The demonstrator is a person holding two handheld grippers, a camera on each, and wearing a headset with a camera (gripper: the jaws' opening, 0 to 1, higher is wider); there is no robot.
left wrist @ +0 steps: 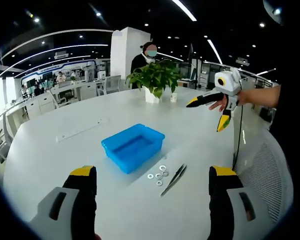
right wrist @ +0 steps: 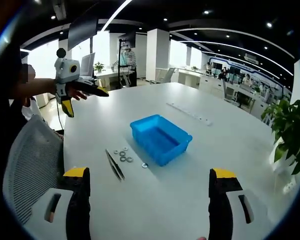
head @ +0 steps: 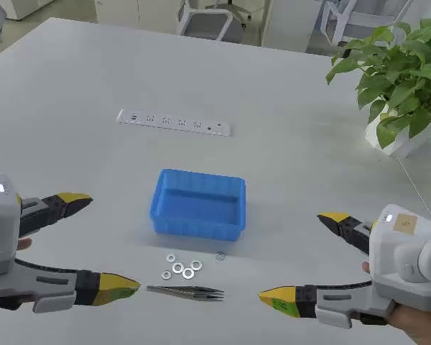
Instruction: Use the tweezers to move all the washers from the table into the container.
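Lying on the table (head: 294, 158) just in front of the blue container (head: 194, 223), a small cluster of washers (head: 181, 268) is seen, with a single washer (head: 220, 256) set slightly apart. They are too small to be counted with certainty. The tweezers (head: 185, 290) are laid flat just beside the cluster, touched by neither gripper. The left gripper (head: 113, 244) and the right gripper (head: 290, 255) are held to either side with jaws spread wide and nothing gripped. Both bodies are cut off at the picture's edges.
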